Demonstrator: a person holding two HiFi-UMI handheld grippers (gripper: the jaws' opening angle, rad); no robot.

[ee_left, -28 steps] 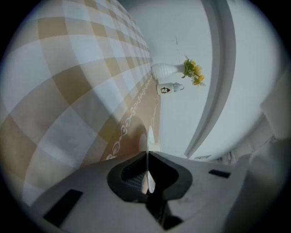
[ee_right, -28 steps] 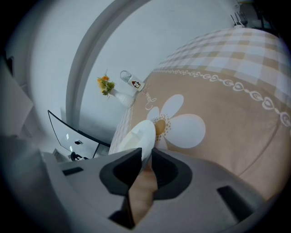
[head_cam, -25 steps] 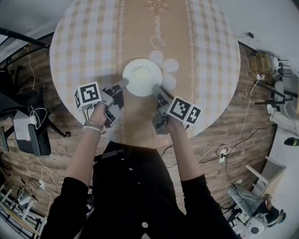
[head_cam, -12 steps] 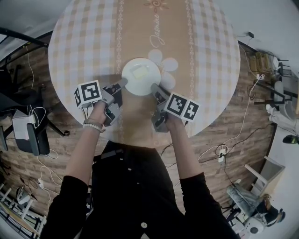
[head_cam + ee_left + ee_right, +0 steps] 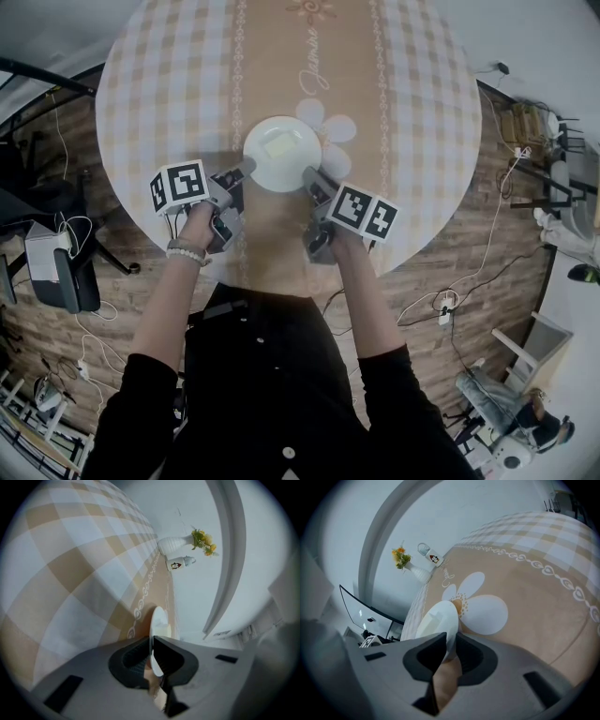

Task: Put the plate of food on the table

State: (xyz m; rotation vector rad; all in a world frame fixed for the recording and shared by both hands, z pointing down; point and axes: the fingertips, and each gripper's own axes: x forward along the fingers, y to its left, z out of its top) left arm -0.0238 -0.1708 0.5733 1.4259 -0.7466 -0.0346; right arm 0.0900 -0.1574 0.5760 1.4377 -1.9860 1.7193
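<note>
The plate of food [image 5: 281, 153], clamped at its rim by the left gripper's [image 5: 247, 168] jaws and the right gripper's [image 5: 308, 173] just-tightening jaws, is edging slightly farther over the desk [image 5: 169, 84] beside the flower print [image 5: 341, 131], so set-down is likely nearing.

A round white plate [image 5: 282, 153] carries a pale yellow square of food [image 5: 279, 145]. It is level, at the beige middle strip of the round checked table [image 5: 169, 84].
</note>
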